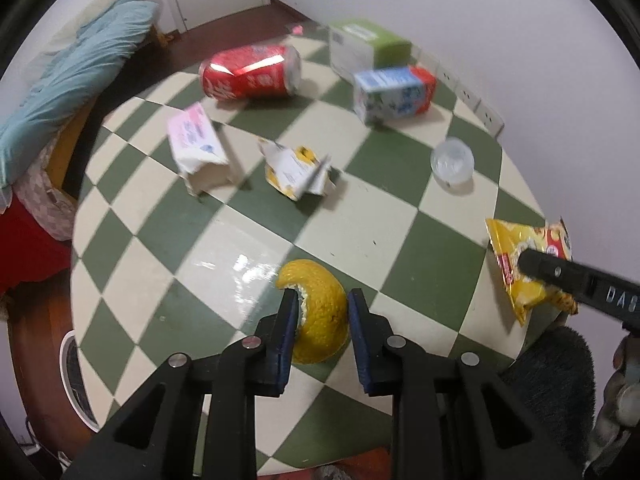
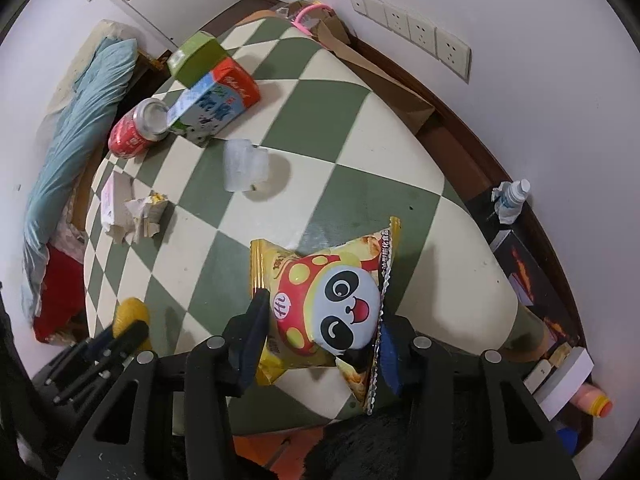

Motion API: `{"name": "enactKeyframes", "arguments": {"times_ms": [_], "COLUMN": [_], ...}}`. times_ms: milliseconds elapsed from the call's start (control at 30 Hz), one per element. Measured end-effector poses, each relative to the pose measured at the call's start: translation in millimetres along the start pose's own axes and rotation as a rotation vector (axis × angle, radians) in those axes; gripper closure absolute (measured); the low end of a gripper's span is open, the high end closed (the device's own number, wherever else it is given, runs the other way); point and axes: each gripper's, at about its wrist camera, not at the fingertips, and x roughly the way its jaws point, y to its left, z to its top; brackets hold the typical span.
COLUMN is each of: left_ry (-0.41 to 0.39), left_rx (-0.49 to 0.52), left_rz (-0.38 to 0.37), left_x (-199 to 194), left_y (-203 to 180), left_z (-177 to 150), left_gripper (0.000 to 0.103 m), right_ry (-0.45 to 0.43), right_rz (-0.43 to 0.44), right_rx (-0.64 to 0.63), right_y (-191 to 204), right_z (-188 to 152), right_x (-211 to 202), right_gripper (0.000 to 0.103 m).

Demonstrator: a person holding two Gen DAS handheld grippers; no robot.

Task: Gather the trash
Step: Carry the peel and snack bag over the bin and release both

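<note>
A curved yellow citrus peel (image 1: 320, 320) sits near the front edge of the green-and-cream checkered table (image 1: 200, 240). My left gripper (image 1: 323, 296) is shut on it, one pad on each side. A yellow panda-print snack bag (image 2: 340, 304) lies at the table's right edge with my right gripper (image 2: 322, 312) shut on its two sides. Farther back lie a red can (image 1: 252, 72), a blue-and-red milk carton (image 1: 394, 92), a green box (image 1: 368, 44), a pink tissue pack (image 1: 196, 140), a crumpled yellow wrapper (image 1: 298, 170) and a clear plastic cup (image 1: 452, 160).
A bed with a blue blanket (image 1: 80, 68) runs along the left of the table. A brown paper bag (image 2: 384, 80) stands between table and wall, under a row of sockets (image 2: 420, 36). A small bottle (image 2: 514, 196) and boxes sit on the floor at right.
</note>
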Motion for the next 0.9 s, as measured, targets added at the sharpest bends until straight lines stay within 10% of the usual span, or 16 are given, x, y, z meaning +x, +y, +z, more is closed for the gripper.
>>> {"name": "enactKeyframes", "arguments": {"times_ms": [467,900], "left_ry": [-0.197,-0.267], "left_rx": [-0.166,-0.406], "left_rz": [0.050,0.177], "left_x": [-105.3,-167.6], "left_y": [100.3,274.7], "left_z": [12.3,-52.9], "left_gripper": [0.081,0.081], "right_ry": [-0.093,-0.049], "right_rz": [0.129,0.333], "right_rx": [-0.145,-0.389], "right_y": [103.0,301.1], "right_z": [-8.5,-51.7], "right_x": [-61.3,-64.7], "right_gripper": [0.053,0.053]}}
